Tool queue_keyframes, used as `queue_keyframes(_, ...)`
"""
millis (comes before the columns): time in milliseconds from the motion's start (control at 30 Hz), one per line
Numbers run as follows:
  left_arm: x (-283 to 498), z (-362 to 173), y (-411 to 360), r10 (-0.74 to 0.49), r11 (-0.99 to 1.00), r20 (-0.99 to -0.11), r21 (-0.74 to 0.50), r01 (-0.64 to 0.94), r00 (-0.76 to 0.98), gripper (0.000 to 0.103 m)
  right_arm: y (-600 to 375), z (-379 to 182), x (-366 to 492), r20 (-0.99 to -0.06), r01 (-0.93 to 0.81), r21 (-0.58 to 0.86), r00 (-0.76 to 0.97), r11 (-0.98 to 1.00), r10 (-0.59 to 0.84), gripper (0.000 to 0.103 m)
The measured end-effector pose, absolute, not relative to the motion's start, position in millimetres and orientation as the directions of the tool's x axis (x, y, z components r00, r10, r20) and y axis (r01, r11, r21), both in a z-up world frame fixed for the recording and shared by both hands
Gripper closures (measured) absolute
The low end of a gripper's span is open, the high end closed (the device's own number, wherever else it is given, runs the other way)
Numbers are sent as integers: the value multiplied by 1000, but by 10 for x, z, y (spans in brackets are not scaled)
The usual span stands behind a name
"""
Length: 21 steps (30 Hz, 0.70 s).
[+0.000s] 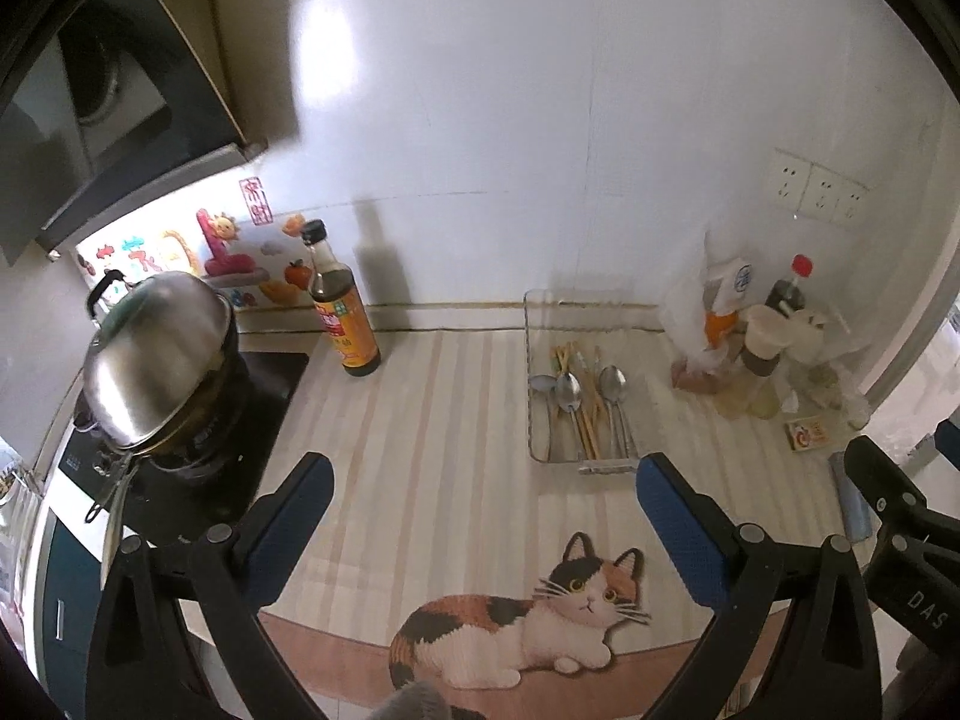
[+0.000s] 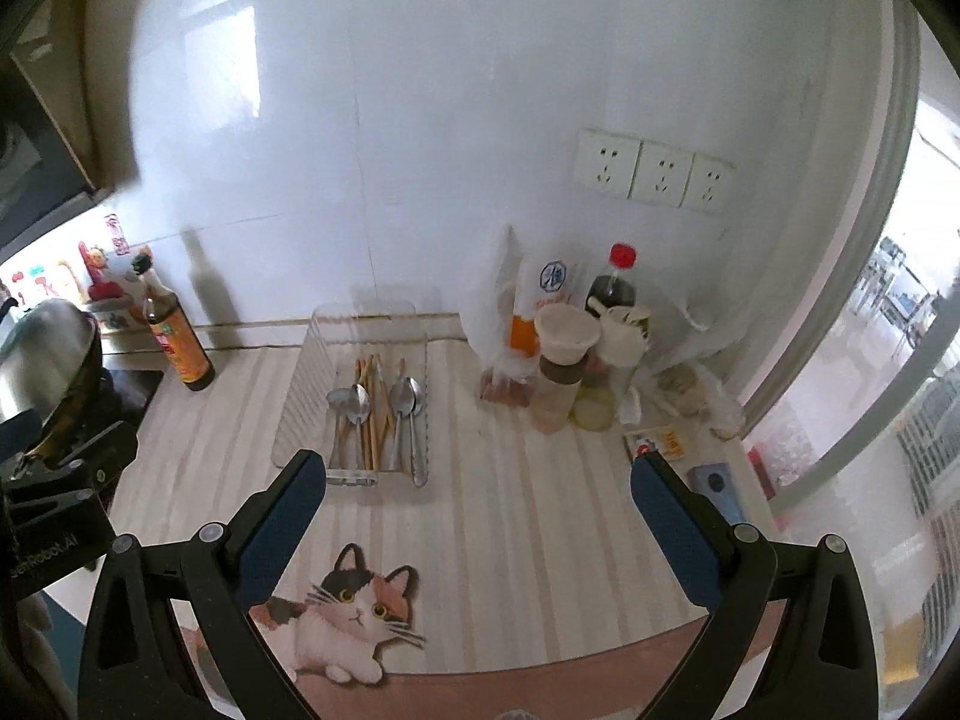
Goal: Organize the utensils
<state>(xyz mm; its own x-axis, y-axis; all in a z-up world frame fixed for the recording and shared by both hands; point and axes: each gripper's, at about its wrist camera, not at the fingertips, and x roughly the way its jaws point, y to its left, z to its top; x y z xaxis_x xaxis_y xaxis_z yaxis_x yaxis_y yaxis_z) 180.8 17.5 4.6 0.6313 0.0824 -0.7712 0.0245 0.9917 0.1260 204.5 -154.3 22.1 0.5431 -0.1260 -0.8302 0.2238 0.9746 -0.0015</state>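
A clear plastic tray (image 1: 530, 324) (image 2: 312, 336) stands on the striped counter mat near the back wall. In it lie several metal spoons (image 1: 568, 391) (image 2: 358, 403) and wooden chopsticks (image 1: 588, 402) (image 2: 375, 414). My left gripper (image 1: 483, 489) is open and empty, held above the mat in front of the tray. My right gripper (image 2: 477, 489) is open and empty too, in front of the tray and a little to its right. The right gripper's body shows at the right edge of the left wrist view (image 1: 900, 516).
A dark sauce bottle (image 1: 342, 306) (image 2: 177, 336) stands left of the tray. A steel pot with lid (image 1: 156, 360) sits on the stove at the left. Bottles, cups and bags (image 2: 570, 348) crowd the back right corner. A cat picture (image 1: 528, 618) marks the mat's front edge.
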Motion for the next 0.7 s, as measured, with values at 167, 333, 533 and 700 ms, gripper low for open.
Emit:
queue_keyframes(167,1582,240,149,73,992,-750,125,32,657,0,-1495,461,1828,-808,216,6,577,976,-122,0)
queue_keyframes(333,1427,335,149,65,993,-742,115,31,668,0,-1461,588,1704,-799,211,17,591,977,-114,0)
queue_keyframes(533,1387,318,165,73,994,-750,111,17,658,0,-1443,612,1676,-802,212,11,585,977,-118,0)
queue_keyframes(700,1379,304,191,79,995,-759,103,0,647,0,-1455,610,1678,-802,214,8,584,977,-121,0)
